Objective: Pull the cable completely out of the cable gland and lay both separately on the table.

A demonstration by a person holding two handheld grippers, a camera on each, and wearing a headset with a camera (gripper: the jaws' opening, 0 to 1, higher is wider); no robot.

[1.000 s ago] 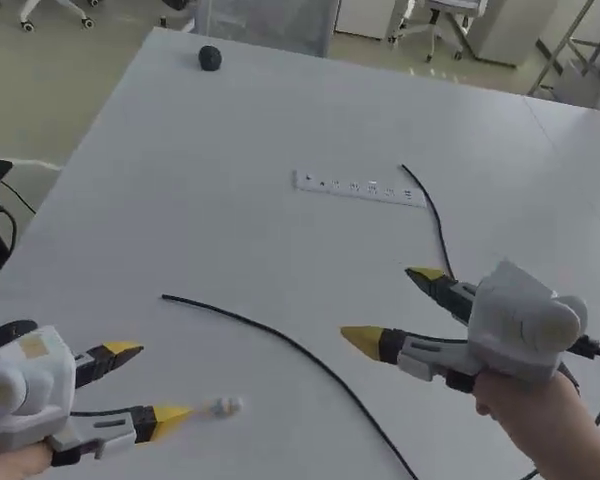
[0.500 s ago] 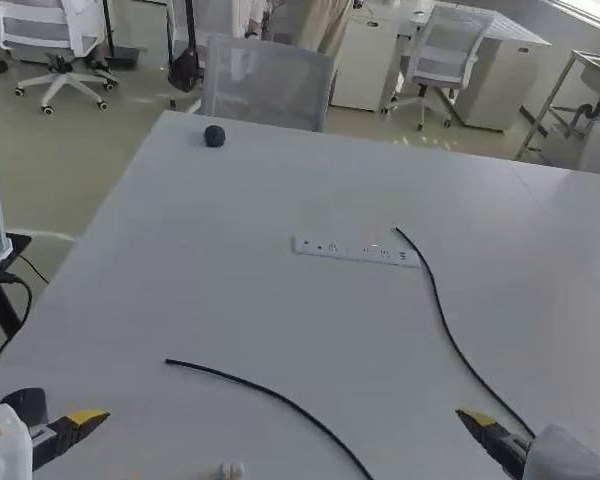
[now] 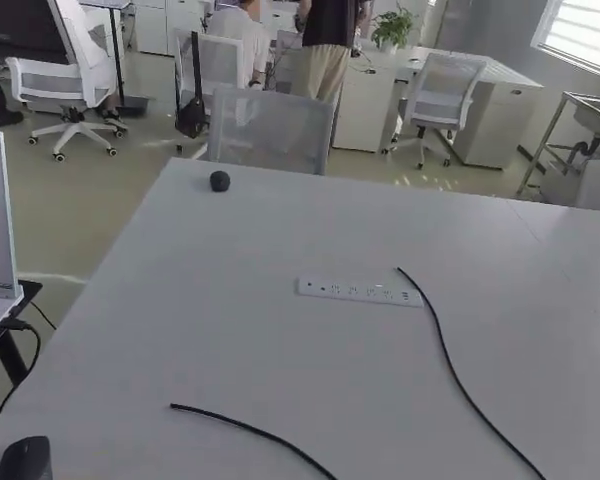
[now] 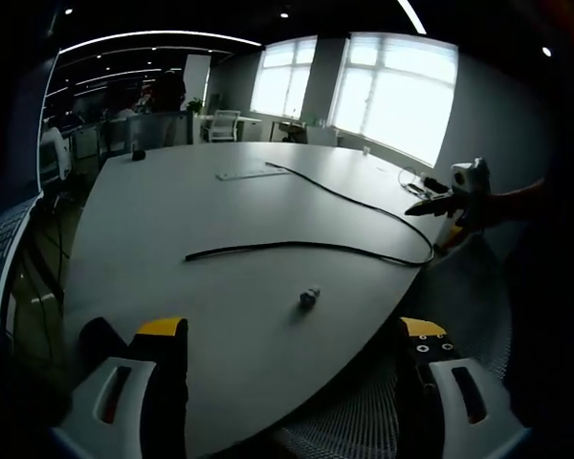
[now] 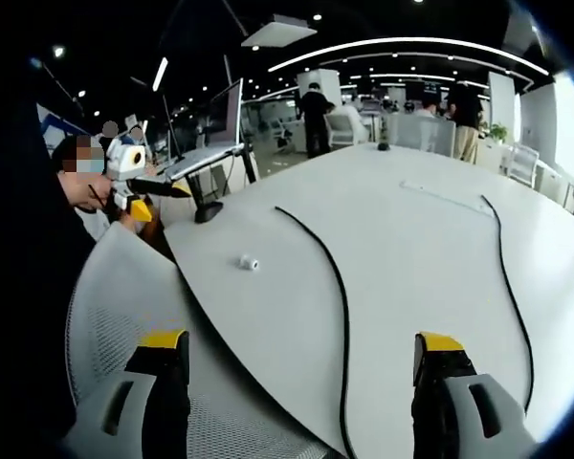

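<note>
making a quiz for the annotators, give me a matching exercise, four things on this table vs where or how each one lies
Things:
1. cable gland
2. black cable
3. power strip
4. small black round thing

Places or states:
a. white, flat, in the middle of the table
b. alone at the far end
c. lies in a long curve, its free end bare
d. small and pale, on its own close to the near edge, apart from the cable

Pairs: 1-d, 2-c, 3-a, 4-b
</note>
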